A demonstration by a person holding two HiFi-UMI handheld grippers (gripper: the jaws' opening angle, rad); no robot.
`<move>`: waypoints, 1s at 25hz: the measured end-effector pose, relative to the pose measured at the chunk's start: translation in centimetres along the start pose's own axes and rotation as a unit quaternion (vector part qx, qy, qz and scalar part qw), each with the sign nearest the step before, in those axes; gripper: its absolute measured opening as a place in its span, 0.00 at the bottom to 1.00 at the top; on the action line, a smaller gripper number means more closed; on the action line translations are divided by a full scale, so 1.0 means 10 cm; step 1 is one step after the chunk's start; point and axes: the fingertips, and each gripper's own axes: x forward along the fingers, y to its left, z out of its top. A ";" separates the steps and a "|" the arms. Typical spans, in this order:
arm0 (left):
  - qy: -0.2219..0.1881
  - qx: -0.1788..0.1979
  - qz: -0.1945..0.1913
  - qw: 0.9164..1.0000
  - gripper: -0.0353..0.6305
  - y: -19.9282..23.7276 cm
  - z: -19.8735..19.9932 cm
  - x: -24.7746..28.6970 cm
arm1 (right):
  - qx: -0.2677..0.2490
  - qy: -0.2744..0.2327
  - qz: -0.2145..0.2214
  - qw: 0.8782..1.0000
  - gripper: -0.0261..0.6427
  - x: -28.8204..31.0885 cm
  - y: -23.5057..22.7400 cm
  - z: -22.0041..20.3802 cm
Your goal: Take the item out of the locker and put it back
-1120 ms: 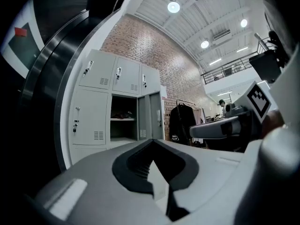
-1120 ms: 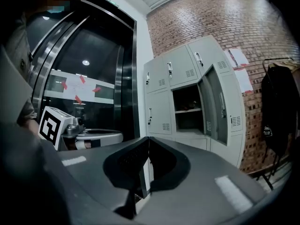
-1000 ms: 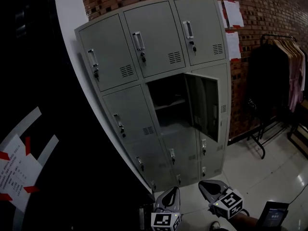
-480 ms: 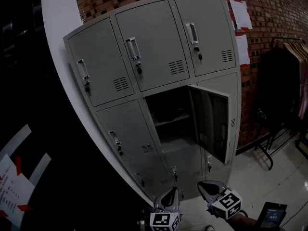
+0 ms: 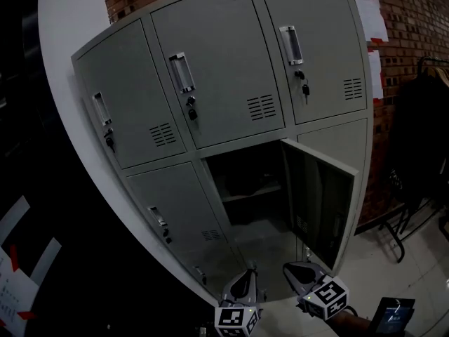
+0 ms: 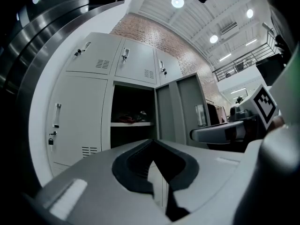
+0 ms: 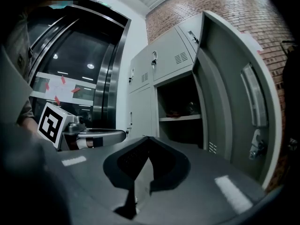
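Note:
The grey locker bank (image 5: 210, 83) fills the head view. One middle-row compartment (image 5: 245, 188) stands open, its door (image 5: 319, 202) swung out to the right. On its inner shelf lies a small dark item with some red (image 6: 131, 118), also seen in the right gripper view (image 7: 180, 110); it is dim and unclear in the head view. My left gripper (image 5: 242, 286) and right gripper (image 5: 298, 276) are low in front of the lockers, well short of the opening. Both are shut with nothing between the jaws (image 6: 152, 142) (image 7: 147, 139).
The other locker doors are closed, with keys hanging in their locks (image 5: 189, 111). A white pillar (image 5: 63, 83) and dark glass panels border the lockers on the left. A clothes rack (image 5: 421, 139) stands at the right by a brick wall with papers (image 5: 372, 16). A dark screen (image 5: 393, 314) shows bottom right.
The head view has moved closer to the lockers, which now look larger and fill the frame. Both grippers stay low and shut.

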 end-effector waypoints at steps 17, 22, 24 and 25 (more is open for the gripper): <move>-0.023 0.005 -0.055 0.998 0.04 1.02 -0.02 1.19 | -0.020 -0.010 -0.055 0.998 0.03 1.31 -0.67 0.14; -0.034 0.009 -0.076 0.996 0.05 1.21 0.03 1.45 | -0.028 -0.014 -0.074 0.997 0.03 1.58 -0.80 0.17; -0.035 0.009 -0.080 0.996 0.05 1.23 0.04 1.52 | -0.032 -0.013 -0.076 0.997 0.03 1.65 -0.85 0.19; -0.035 0.008 -0.079 0.996 0.04 1.24 0.04 1.55 | -0.034 -0.012 -0.076 0.996 0.03 1.69 -0.87 0.20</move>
